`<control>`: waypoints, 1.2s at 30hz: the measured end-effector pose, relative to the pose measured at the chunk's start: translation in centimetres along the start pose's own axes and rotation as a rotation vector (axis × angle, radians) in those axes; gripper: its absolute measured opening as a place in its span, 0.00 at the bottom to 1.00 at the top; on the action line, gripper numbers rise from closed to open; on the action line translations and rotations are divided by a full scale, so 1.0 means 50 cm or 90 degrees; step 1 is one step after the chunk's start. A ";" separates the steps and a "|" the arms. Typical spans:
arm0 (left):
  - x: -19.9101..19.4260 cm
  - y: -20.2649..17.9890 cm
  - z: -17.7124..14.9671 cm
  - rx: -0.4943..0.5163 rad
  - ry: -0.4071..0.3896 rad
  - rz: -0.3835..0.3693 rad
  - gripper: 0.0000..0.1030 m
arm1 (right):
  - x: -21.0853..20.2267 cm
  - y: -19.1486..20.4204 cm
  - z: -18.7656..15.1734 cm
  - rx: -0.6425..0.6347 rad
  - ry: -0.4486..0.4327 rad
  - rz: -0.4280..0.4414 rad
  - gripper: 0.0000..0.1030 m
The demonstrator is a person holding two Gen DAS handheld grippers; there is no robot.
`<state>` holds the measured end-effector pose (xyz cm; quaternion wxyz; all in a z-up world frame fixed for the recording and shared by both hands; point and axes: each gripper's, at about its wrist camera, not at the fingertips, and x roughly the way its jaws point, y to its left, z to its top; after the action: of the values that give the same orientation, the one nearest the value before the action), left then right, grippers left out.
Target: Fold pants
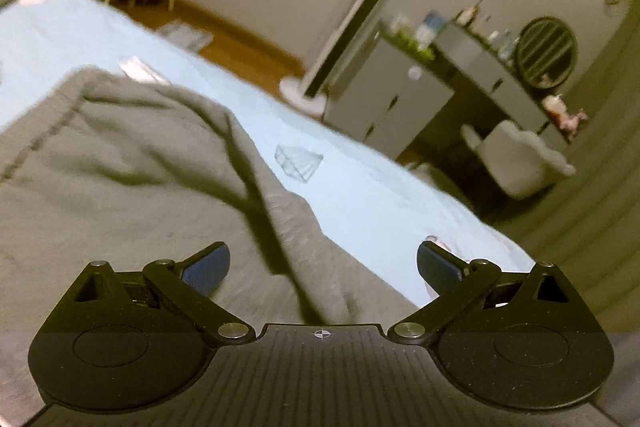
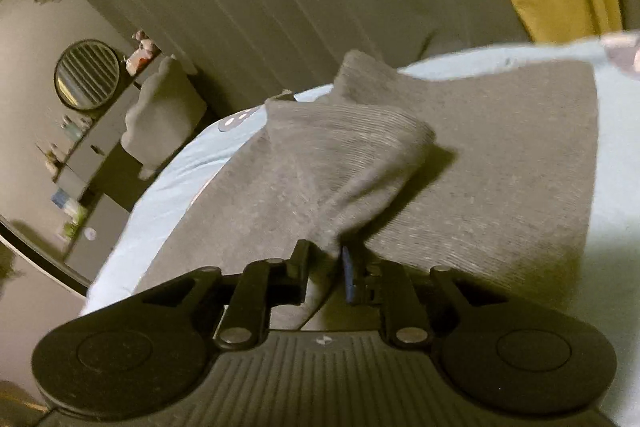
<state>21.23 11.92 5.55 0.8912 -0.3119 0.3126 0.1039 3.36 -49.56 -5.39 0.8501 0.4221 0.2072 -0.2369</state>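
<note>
Right hand-held gripper [image 2: 325, 259] pinches grey pants [image 2: 460, 163]

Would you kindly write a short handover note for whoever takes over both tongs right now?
Left tongs: open, empty, hovering over the grey pants.
Right tongs: shut on a pinched-up fold of the pants, lifted off the rest.
Pants lie on the light blue bedsheet, rumpled.
Done: one edge picked up.
Left: carry that fold over, lay it down, smooth it and finish folding.
</note>
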 end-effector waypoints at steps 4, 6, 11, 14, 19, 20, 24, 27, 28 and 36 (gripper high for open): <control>0.076 -0.006 0.014 -0.016 0.066 0.024 0.68 | 0.012 -0.025 0.001 0.051 0.000 0.046 0.20; 0.107 0.000 0.015 -0.036 0.102 0.029 0.50 | 0.021 -0.036 0.001 0.084 0.002 0.073 0.22; 0.120 -0.006 0.013 -0.037 0.109 0.031 0.11 | 0.036 -0.049 0.012 0.123 0.001 0.129 0.31; 0.095 -0.026 0.007 0.001 0.096 0.040 0.08 | 0.047 -0.047 0.018 0.124 -0.011 0.114 0.31; 0.009 -0.039 0.005 0.003 0.061 0.019 0.07 | 0.049 -0.050 0.017 0.130 -0.017 0.111 0.10; -0.024 -0.042 0.004 0.016 0.054 0.018 0.07 | 0.041 -0.062 0.015 0.140 -0.015 0.112 0.10; -0.158 -0.035 -0.022 0.058 0.017 -0.008 0.07 | 0.019 -0.075 0.021 0.169 -0.024 0.113 0.08; -0.248 -0.003 -0.080 0.056 0.007 -0.017 0.07 | -0.017 -0.070 0.029 0.141 -0.055 0.110 0.06; -0.270 0.009 -0.105 0.051 0.009 -0.012 0.07 | -0.031 -0.073 0.033 0.141 -0.064 0.112 0.06; -0.336 0.086 -0.267 0.041 0.080 0.057 0.07 | -0.170 -0.040 0.082 0.001 -0.141 0.046 0.05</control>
<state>-0.15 7.19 5.75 0.8736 -0.2749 0.3850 0.1141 -4.01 -52.01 0.35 0.8753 0.4015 0.0964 -0.2515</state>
